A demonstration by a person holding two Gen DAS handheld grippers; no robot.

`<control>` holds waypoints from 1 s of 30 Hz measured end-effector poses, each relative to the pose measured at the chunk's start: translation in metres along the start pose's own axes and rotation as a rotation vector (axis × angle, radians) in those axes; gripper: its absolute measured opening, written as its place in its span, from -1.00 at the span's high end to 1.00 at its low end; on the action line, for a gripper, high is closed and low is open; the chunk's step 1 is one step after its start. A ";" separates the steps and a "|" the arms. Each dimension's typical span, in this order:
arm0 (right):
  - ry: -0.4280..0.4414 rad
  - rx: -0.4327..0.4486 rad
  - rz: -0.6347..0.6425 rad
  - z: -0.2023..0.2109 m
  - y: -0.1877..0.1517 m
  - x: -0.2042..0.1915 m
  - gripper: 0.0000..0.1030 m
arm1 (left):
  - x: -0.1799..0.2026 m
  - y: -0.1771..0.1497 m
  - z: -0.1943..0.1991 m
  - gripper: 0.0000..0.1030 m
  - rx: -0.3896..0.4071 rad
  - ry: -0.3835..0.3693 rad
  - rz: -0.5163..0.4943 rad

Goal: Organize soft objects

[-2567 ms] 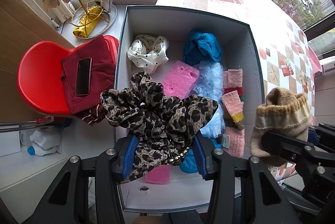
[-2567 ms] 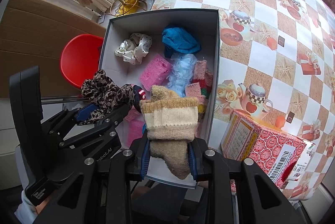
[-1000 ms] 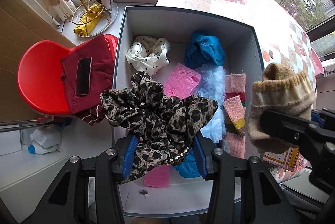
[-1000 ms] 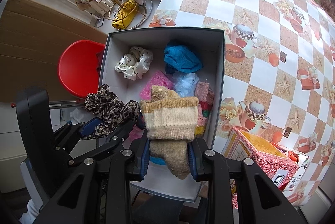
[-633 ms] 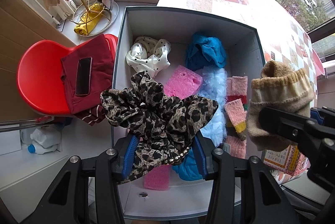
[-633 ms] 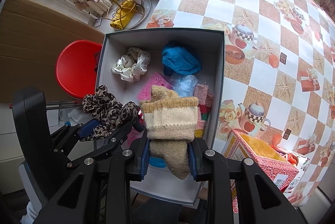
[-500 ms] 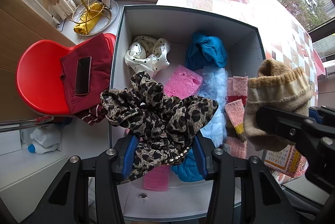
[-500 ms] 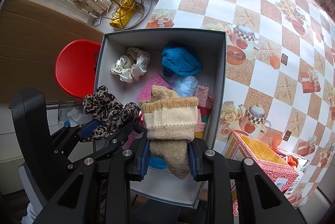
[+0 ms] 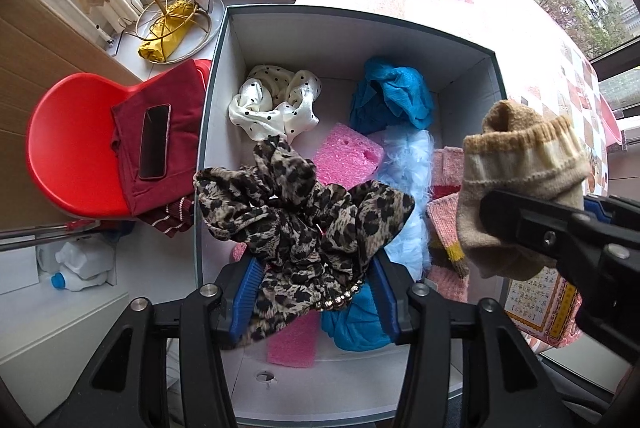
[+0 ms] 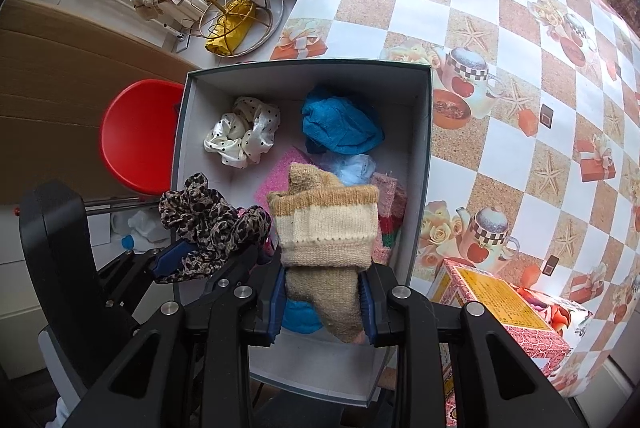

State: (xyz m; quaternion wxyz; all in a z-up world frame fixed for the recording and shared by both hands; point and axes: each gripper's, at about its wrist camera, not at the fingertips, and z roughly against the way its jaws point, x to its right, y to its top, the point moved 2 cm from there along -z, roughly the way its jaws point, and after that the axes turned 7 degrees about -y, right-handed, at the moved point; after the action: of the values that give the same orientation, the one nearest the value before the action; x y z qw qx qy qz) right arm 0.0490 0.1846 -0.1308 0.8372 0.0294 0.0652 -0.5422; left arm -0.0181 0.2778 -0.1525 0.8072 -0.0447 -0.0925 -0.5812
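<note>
My left gripper [image 9: 312, 296] is shut on a leopard-print scrunchie [image 9: 296, 224] and holds it above the near part of the open grey box [image 9: 352, 24]. My right gripper [image 10: 322, 302] is shut on a beige knitted sock [image 10: 326, 228], held above the box's near right side; the sock also shows in the left wrist view [image 9: 516, 188]. In the box lie a white polka-dot scrunchie [image 9: 272, 106], a blue cloth [image 9: 394, 100], a pink sponge [image 9: 346, 154], a light blue fluffy piece [image 9: 408, 188] and pink knitted socks [image 9: 446, 224].
The box sits at the left edge of a checkered tablecloth [image 10: 520, 108]. A red patterned carton [image 10: 504, 308] stands to its right. Left of the box are a red chair [image 9: 76, 148] with a phone [image 9: 154, 142] and a gold rack [image 9: 160, 0] with cloths.
My right gripper with the sock has moved left, from beside the box to over its right side. Both views have risen slightly. My left gripper still holds the scrunchie in place.
</note>
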 end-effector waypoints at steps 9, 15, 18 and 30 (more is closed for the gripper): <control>-0.024 0.047 0.078 0.015 -0.006 -0.007 -0.49 | 0.004 -0.008 0.010 -0.58 0.035 0.046 -0.045; -0.001 0.106 0.073 0.044 -0.014 -0.005 -0.98 | 0.004 -0.012 0.054 -0.59 0.179 0.153 -0.029; 0.008 0.137 0.081 0.060 -0.022 -0.005 -0.98 | 0.000 -0.014 0.064 -0.64 0.140 0.047 -0.018; 0.004 0.132 0.048 0.082 -0.050 0.001 -0.98 | -0.009 -0.044 0.074 -0.64 0.054 0.013 0.011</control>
State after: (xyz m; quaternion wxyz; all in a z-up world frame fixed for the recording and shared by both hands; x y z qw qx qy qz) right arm 0.0103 0.1537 -0.0489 0.8461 0.0871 0.0305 -0.5249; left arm -0.0703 0.2856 -0.0835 0.8119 -0.0196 -0.1027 -0.5743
